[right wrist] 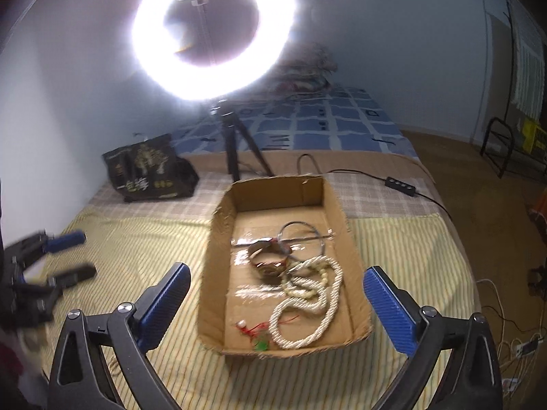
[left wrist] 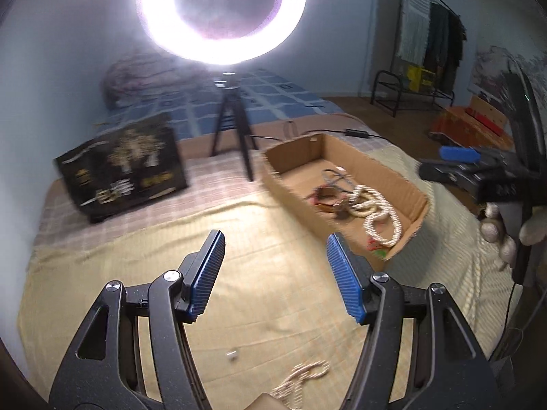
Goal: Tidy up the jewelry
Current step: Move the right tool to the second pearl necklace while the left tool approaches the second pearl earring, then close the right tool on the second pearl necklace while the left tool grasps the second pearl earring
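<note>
An open cardboard box (right wrist: 218, 259) lies on the striped bedspread; it also shows in the left wrist view (left wrist: 290, 157). Inside lie a white bead necklace (right wrist: 307, 304), a brown bangle (right wrist: 268, 261), a thin metal ring (right wrist: 302, 237) and small red and green pieces (right wrist: 256, 336). The necklace also shows in the left wrist view (left wrist: 376, 215). My right gripper (right wrist: 275, 295) is open and empty above the box's near end. My left gripper (left wrist: 275, 259) is open and empty, left of the box. A pale beaded piece (left wrist: 301, 381) lies on the bedspread under it.
A ring light on a black tripod (right wrist: 236, 150) stands behind the box. A black printed bag (left wrist: 123, 167) stands at the back left. A cable with a switch box (right wrist: 400, 182) runs at the back right. A small pale bit (left wrist: 233, 354) lies near the left gripper.
</note>
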A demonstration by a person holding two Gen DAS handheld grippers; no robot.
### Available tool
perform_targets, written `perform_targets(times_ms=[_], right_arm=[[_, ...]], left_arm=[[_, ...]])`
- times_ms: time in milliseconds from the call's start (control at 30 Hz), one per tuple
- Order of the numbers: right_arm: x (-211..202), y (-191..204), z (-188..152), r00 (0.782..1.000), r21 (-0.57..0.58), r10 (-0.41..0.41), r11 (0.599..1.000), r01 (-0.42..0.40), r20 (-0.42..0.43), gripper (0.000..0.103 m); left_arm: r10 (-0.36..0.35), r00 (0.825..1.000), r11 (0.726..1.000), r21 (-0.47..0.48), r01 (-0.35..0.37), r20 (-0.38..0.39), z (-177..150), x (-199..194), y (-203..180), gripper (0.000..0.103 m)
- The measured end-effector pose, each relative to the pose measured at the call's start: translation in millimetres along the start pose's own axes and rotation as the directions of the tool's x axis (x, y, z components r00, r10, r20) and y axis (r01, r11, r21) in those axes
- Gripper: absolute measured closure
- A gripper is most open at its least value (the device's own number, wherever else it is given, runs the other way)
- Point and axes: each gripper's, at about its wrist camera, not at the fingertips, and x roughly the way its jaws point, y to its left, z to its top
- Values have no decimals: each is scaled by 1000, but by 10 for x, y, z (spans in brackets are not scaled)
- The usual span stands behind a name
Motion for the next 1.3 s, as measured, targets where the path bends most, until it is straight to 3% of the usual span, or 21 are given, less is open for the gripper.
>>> perform_targets(times_ms=[233, 333, 433, 567, 733, 867, 967, 1067, 1300], right_arm=[[-111, 365, -207, 997, -68, 77, 995, -79, -29, 1], [-82, 523, -323, 989, -89, 122, 988, -129, -88, 1], [-31, 710, -470, 976, -130, 168, 974, -187, -140, 2], [70, 1017, -711, 958, -239, 196, 940, -245, -210, 10], [190, 1312, -963, 921, -301, 256, 890, -343, -292, 15], [316, 1528, -1144, 896, -332, 291, 853, -401, -336, 11], [399, 1641, -1243, 894, -332, 298, 851, -408, -335, 3], [519, 1743, -1316, 888, -325, 304, 849, -416, -344, 1], [723, 1940, -1443, 903, -381, 256, 842, -383, -344, 0]], left_arm=[[60, 998, 997, -51, -60, -5, -228, -296, 523, 39], [57, 998, 996, -66, -59, -28, -349, -332, 644, 39], [32, 998, 996, -78, -37, -55, -473, -316, 695, 39], [-3, 995, 996, -84, -5, -101, -632, -226, 687, 54], [-58, 987, 995, -92, 45, -152, -806, -96, 637, 63], [-90, 977, 993, -97, 72, -193, -912, 45, 606, 64], [-101, 972, 991, -106, 80, -214, -976, 133, 599, 67], [-99, 968, 992, -100, 78, -232, -1041, 222, 590, 67], [-92, 964, 993, -90, 72, -248, -1105, 400, 596, 67]])
